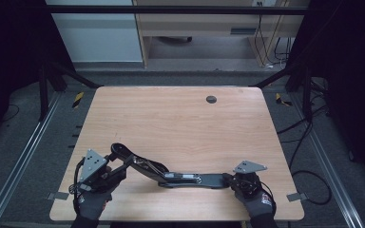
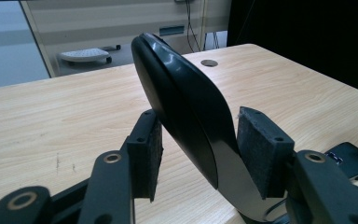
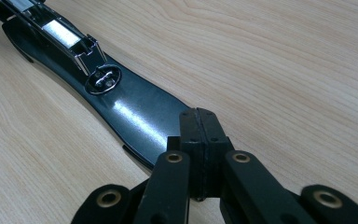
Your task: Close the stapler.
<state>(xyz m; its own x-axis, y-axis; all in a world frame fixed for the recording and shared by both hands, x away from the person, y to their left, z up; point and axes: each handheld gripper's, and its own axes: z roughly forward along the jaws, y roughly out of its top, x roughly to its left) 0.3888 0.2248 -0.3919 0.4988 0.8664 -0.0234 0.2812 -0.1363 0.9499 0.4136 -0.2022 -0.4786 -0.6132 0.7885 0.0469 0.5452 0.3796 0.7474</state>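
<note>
A black stapler [image 1: 180, 179] lies swung open near the wooden table's front edge. Its base [image 3: 130, 107] is flat on the wood, with the chrome staple magazine [image 3: 60, 32] showing above it. Its curved top arm [image 2: 182, 93] rises to the left. My left gripper [image 2: 198, 140] straddles that arm, and both pads lie against its sides; in the high view this gripper [image 1: 119, 164] sits at the front left. My right gripper [image 3: 199, 121] is shut, pads together with nothing between them, tips resting on the base's near end [image 1: 229, 179].
The table [image 1: 180, 123] has a round cable grommet [image 1: 211, 99] near its far edge. Black frame posts stand at both far corners. Metal rails and loose cables [image 1: 309, 175] run along the floor on either side.
</note>
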